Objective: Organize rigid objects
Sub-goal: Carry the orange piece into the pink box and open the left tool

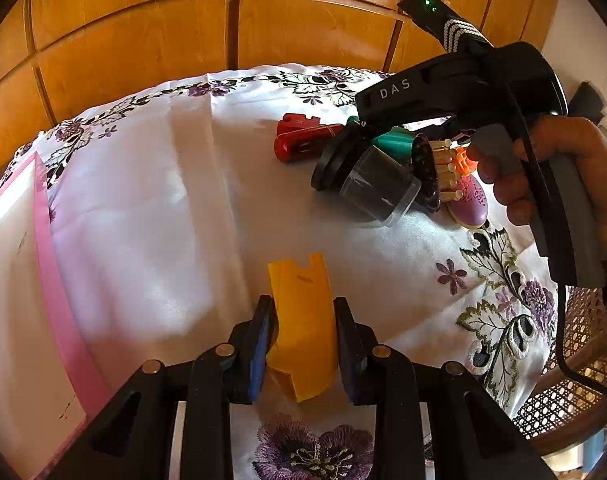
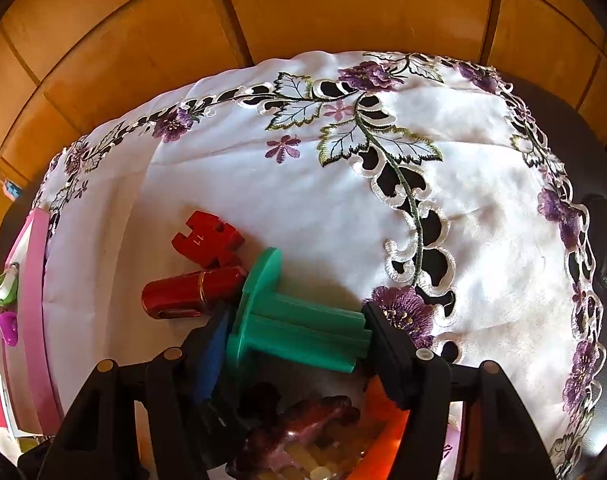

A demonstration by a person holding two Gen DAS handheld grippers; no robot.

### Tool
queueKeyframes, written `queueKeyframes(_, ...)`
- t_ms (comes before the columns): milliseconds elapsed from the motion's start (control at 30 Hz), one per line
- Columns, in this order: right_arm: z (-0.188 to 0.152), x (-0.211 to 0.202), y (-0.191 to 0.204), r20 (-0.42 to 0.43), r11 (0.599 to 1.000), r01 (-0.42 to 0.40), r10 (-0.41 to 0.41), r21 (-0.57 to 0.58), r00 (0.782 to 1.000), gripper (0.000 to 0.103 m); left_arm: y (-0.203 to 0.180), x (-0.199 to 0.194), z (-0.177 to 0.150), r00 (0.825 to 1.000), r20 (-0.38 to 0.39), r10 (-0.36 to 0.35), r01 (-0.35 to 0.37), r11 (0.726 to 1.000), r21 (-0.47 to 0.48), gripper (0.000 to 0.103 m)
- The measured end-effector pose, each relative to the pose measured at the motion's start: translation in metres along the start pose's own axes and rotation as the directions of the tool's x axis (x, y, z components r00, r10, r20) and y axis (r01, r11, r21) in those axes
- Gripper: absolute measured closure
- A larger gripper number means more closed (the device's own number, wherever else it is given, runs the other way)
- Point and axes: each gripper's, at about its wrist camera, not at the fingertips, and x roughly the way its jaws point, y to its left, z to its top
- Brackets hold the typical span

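A white tablecloth (image 2: 287, 208) embroidered with purple flowers and green-edged leaves covers the table. Just ahead of the right tool's fingertips lie a red notched block (image 2: 208, 239) and a red cylinder (image 2: 191, 292), touching each other. Under that tool rest a clear cup with a black lid (image 1: 367, 180), a bristled brush (image 1: 435, 172) and a purple oval piece (image 1: 469, 202). A pink-edged tray (image 1: 51, 280) sits at the far left.

Left claw (image 1: 303, 344) clamps yellow block (image 1: 301, 320) above embroidered tablecloth (image 1: 143, 220).

Embroidered tablecloth (image 2: 231, 184) before wooden panelling (image 1: 143, 48).
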Motion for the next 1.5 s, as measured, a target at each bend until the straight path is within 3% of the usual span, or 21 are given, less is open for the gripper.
queueKeyframes(167,-0.001,0.001,0.005,0.006,0.999,0.026,-0.026,-0.029,1.000,0.038,0.000,0.000,-0.001,1.000,0.001,0.001,-0.001,1.000,0.001,0.073)
queueKeyframes(267,-0.003,0.000,0.011,0.026,0.993,0.089,-0.087,-0.074,0.996,0.039,0.001,0.000,-0.001,1.000,0.001,0.001,-0.001,1.000,0.001,0.073)
queueKeyframes(600,-0.003,0.000,0.012,0.037,0.989,0.103,-0.100,-0.103,0.994,0.039,0.004,-0.025,0.003,0.999,0.048,-0.005,0.005,1.000,-0.003,0.073)
queueKeyframes(867,-0.004,-0.001,0.015,0.054,0.983,0.128,-0.122,-0.134,0.991,0.039,0.048,-0.075,0.019,0.989,0.145,-0.004,0.026,0.989,-0.149,0.073)
queueKeyframes(1033,-0.005,-0.002,0.016,0.058,0.981,0.133,-0.126,-0.142,0.990,0.039,0.112,-0.098,0.021,0.982,0.174,0.074,-0.014,0.946,-0.323,0.073)
queueKeyframes(1167,-0.005,-0.002,0.017,0.068,0.978,0.147,-0.138,-0.147,0.988,0.039,0.167,-0.104,0.017,0.976,0.154,0.153,-0.070,0.893,-0.444,0.073)
queueKeyframes(1500,-0.005,-0.002,0.019,0.072,0.975,0.157,-0.147,-0.160,0.987,0.039,0.265,-0.075,0.020,0.963,0.044,0.266,-0.203,0.822,-0.532,0.073)
